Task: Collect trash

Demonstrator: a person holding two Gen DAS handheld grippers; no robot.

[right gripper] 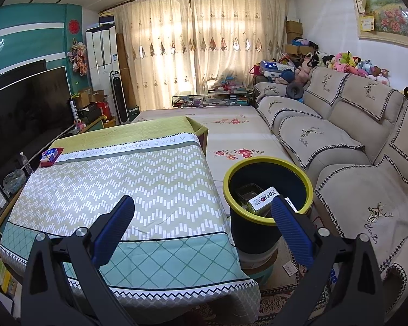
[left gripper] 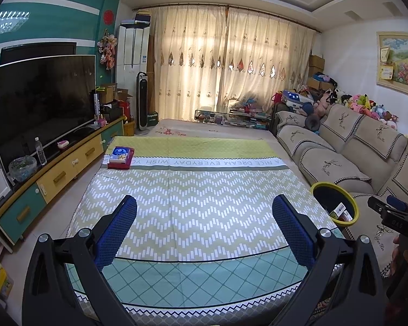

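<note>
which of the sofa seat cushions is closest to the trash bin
The nearest seat cushion, the one with the geometric gold-and-teal deer emblem, sits right beside the yellow-rimmed bin. The other two cushions lie farther back toward the curtains.

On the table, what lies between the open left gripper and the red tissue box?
Nothing: in the left wrist view only bare patterned tablecloth runs from the left gripper to the red tissue box at the far left corner.

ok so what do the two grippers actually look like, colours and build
Both match. The left gripper and right gripper each have two black plastic arms with cut-out slots and silver round bolts, ending in blue textured pads. In the left view, the right one's black body shows faint embossed letters. No cables or sleeves are visible.
</note>
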